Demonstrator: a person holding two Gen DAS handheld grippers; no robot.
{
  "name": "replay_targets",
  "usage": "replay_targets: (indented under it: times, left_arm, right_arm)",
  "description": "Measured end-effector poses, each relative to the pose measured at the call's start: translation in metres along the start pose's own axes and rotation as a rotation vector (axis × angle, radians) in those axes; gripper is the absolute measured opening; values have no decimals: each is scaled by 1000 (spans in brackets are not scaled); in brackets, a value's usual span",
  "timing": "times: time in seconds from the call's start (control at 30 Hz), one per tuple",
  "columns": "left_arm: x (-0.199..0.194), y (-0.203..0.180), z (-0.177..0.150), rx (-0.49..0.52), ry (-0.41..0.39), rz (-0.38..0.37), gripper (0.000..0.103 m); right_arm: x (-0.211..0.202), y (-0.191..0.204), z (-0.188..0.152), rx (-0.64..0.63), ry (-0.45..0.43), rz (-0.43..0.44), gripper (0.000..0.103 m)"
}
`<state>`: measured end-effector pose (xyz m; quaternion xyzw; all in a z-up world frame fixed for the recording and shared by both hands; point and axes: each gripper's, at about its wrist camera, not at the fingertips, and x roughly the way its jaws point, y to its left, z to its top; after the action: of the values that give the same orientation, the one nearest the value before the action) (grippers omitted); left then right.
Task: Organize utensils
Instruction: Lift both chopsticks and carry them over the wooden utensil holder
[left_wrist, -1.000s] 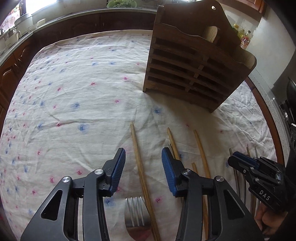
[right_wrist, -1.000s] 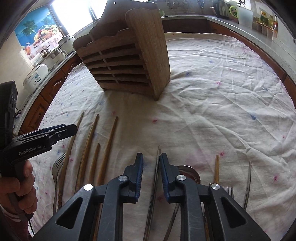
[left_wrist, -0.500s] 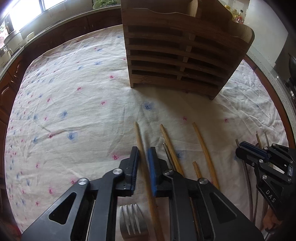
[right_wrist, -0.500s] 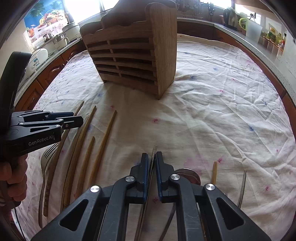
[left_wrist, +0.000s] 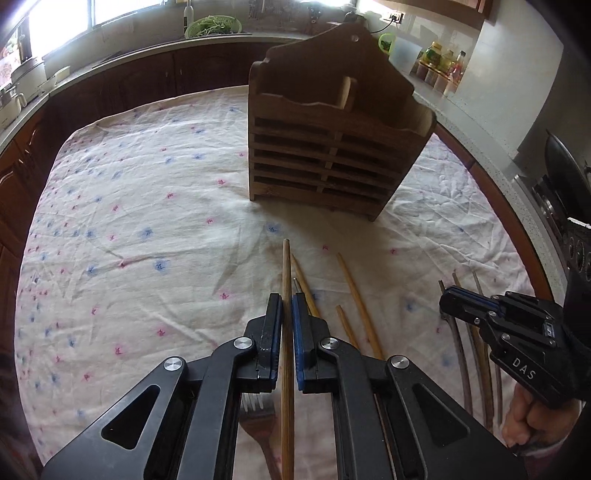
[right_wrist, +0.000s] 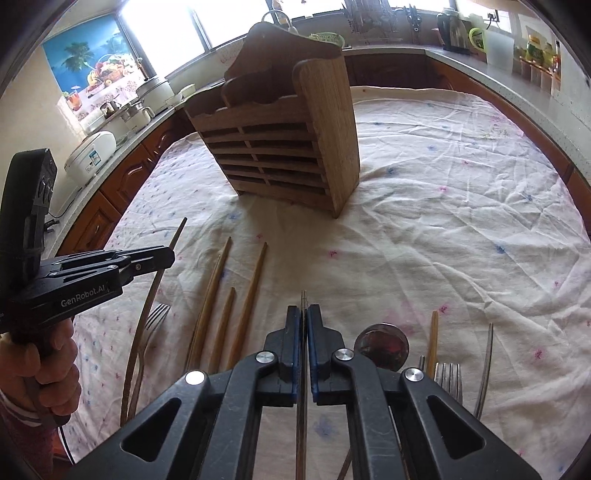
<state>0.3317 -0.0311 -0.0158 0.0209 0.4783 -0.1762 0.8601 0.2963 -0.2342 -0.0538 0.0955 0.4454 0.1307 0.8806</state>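
Note:
My left gripper (left_wrist: 286, 308) is shut on a long wooden chopstick (left_wrist: 286, 266), held just above the cloth and pointing at the wooden utensil holder (left_wrist: 332, 155). My right gripper (right_wrist: 303, 314) is shut on a thin metal chopstick (right_wrist: 303, 298) whose tip pokes out past the pads. In the right wrist view the left gripper (right_wrist: 168, 256) shows at the left with its chopstick (right_wrist: 180, 230) sticking out ahead. The holder (right_wrist: 288, 147) stands upright on the cloth, slatted front toward me. The right gripper (left_wrist: 448, 295) shows at the right of the left wrist view.
Loose wooden chopsticks (right_wrist: 251, 295) lie in a row on the flowered tablecloth (left_wrist: 147, 206). A fork (left_wrist: 255, 402) lies under the left gripper. A spoon (right_wrist: 382, 345), forks (right_wrist: 448, 376) and more sticks lie at the right. Counters with appliances ring the table.
Both grippers have closed from open onto their sticks. The left one has risen with the wooden chopstick, and the right one has lifted slightly with the metal one.

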Motion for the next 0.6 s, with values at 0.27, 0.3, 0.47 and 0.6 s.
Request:
replay_targets:
  times: [0.27, 0.3, 0.47, 0.6]
  left_arm:
    - [-72, -9, -19, -13, -125, -73, 5]
    - [-80, -9, -22, -15, -139, -80, 5]
    - [-114, -13, -36, -27, -196, -118, 5]
    - [-134, -14, -45, -36, -239, -140, 5]
  right_arm:
    - [-47, 10, -2, -19, -77, 28, 4]
    - [-54, 12, -3, -20, -89, 29, 4]
    - [-87, 19, -7, -28, -153, 35, 4]
    - [-113, 24, -9, -33, -204, 44, 4]
